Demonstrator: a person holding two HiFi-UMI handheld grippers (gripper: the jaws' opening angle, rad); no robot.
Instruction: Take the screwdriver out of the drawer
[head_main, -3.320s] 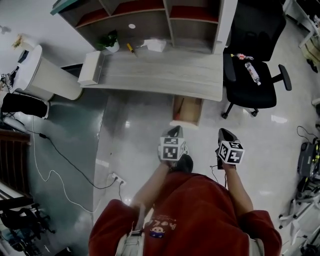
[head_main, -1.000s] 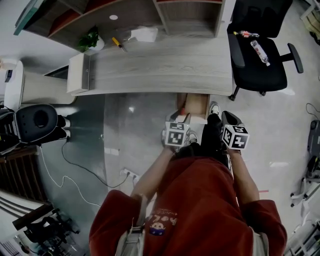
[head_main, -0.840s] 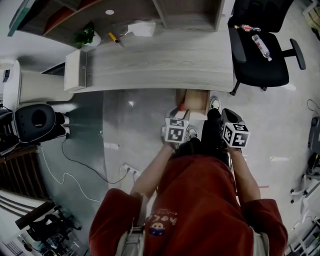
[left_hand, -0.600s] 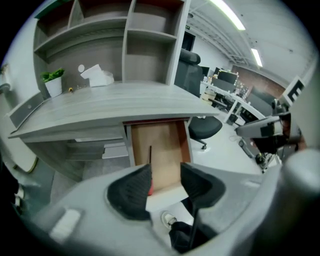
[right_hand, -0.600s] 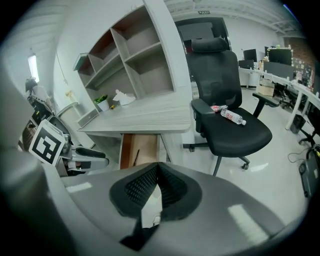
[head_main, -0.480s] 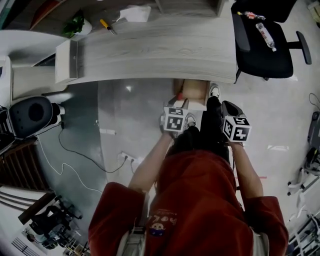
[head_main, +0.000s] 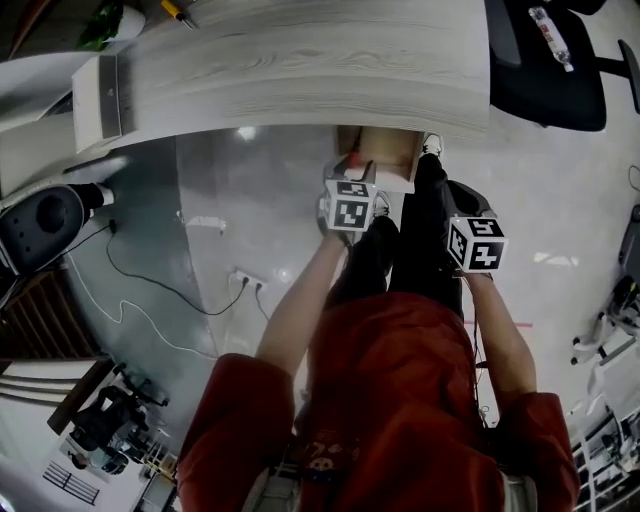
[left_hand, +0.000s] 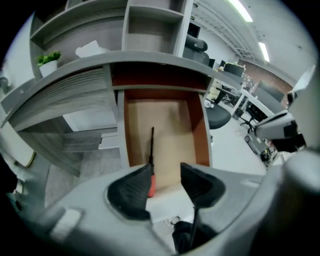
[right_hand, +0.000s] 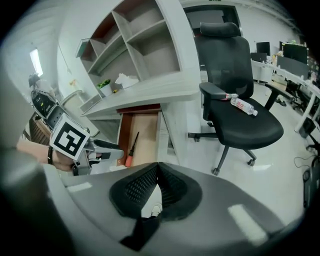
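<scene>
Now the left tongs (left_hand: 166, 172) are spread in front of the open drawer (left_hand: 198, 131). Inside it the screwdriver (left_hand: 151, 152) lies flat. The right tongs (right_hand: 158, 170) are pressed together, holding nothing.

The screwdriver (left_hand: 151, 167) has an orange-red handle and a black shaft. The drawer (left_hand: 172, 130) is tan inside, with red-brown walls and a white front. The desk (head_main: 300, 70) is pale grey with a wood-grain pattern. The left gripper (left_hand: 165, 182) and right gripper (right_hand: 157, 186) are light grey with black pads (left_hand: 131, 192), and each carries a white cube (head_main: 350, 212) patterned with black squares. The office chair (right_hand: 240, 117) is black, the person's sweater (head_main: 400, 400) red, the potted plant (left_hand: 48, 59) green
</scene>
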